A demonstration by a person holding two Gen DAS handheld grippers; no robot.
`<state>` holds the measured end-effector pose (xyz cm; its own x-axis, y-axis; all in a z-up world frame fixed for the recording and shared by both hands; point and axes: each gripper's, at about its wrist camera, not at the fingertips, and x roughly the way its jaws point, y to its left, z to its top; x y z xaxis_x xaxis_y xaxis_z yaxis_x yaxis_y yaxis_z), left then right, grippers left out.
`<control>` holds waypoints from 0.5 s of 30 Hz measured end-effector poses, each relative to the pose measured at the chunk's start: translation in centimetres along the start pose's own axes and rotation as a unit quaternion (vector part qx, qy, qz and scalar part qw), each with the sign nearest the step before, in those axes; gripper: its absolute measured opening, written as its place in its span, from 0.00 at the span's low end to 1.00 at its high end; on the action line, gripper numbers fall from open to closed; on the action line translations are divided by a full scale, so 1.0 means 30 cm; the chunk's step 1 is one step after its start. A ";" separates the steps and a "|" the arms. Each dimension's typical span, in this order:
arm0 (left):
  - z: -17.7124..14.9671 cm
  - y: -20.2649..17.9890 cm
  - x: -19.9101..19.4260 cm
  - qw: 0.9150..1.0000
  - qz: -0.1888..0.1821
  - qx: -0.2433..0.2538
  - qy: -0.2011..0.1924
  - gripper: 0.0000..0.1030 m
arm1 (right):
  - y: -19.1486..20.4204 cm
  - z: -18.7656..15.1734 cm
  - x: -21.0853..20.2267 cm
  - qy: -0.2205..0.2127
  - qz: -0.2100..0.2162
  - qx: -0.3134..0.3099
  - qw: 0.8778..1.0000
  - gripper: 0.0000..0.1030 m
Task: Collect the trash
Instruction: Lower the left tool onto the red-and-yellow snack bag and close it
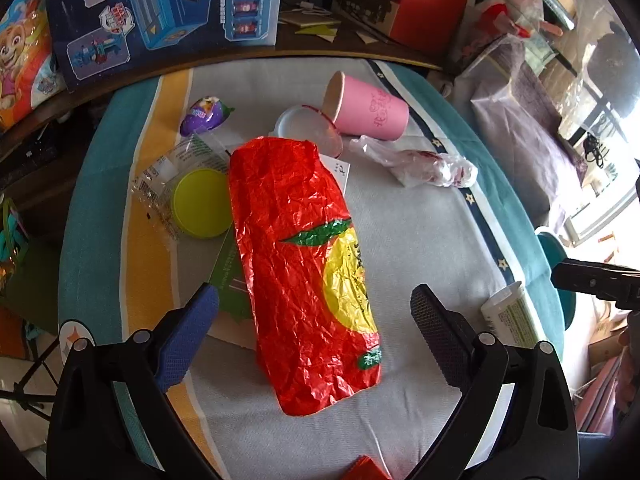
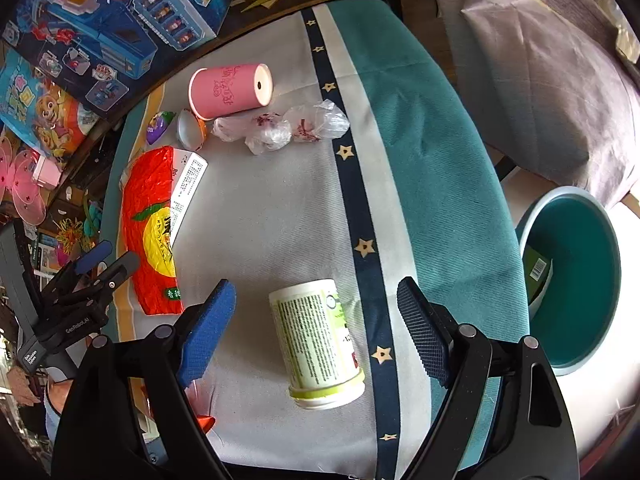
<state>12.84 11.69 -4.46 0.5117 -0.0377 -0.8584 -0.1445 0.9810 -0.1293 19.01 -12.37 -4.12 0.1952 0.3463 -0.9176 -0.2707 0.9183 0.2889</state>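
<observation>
left gripper [image 1: 314, 320] hanging spread over red wrapper [image 1: 300, 264] | wrapper looking light, crinkly, slippery | pinching its raised edge seeming best | right gripper [image 2: 316, 320] spread, straddling white bottle [image 2: 316, 340]

Red wrapper [image 1: 304, 268] flat; white-green cup [image 2: 316, 344] toppled.

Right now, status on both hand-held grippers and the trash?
Left hand-held gripper open over red wrapper. Right hand-held gripper open over white bottle. Both empty. Bin beside table, nothing blocking.
</observation>
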 end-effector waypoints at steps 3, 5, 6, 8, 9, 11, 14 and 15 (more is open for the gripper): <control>0.013 -0.016 0.039 1.000 0.010 0.016 0.008 0.94 | 0.038 0.025 0.030 0.008 -0.002 -0.009 1.000 0.77; 0.023 -0.025 0.060 1.000 0.011 0.023 0.011 0.94 | 0.055 0.040 0.046 0.012 -0.005 -0.013 1.000 0.77; 0.028 -0.030 0.071 1.000 0.011 0.026 0.012 0.94 | 0.062 0.048 0.052 0.015 -0.007 -0.016 1.000 0.77; 0.037 -0.037 0.090 0.999 0.016 0.032 0.013 0.94 | 0.070 0.061 0.062 0.018 -0.012 -0.021 1.000 0.77; 0.040 -0.038 0.098 0.999 0.018 0.034 0.012 0.94 | 0.073 0.067 0.066 0.020 -0.015 -0.022 0.999 0.77; 0.045 -0.032 0.110 0.999 0.015 0.031 0.011 0.94 | 0.073 0.078 0.075 0.022 -0.019 -0.023 0.999 0.77; 0.047 -0.017 0.117 1.000 0.010 0.022 0.007 0.89 | 0.073 0.086 0.087 0.027 -0.023 -0.022 0.999 0.77; 0.047 -0.015 0.114 1.000 0.014 0.024 0.003 0.86 | 0.074 0.087 0.091 0.028 -0.024 -0.022 0.999 0.77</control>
<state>15.84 11.37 -6.65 0.5028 -0.0121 -0.8643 -0.1173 0.9897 -0.0821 21.41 -8.87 -5.28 0.1555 0.2891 -0.9446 -0.3030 0.9241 0.2329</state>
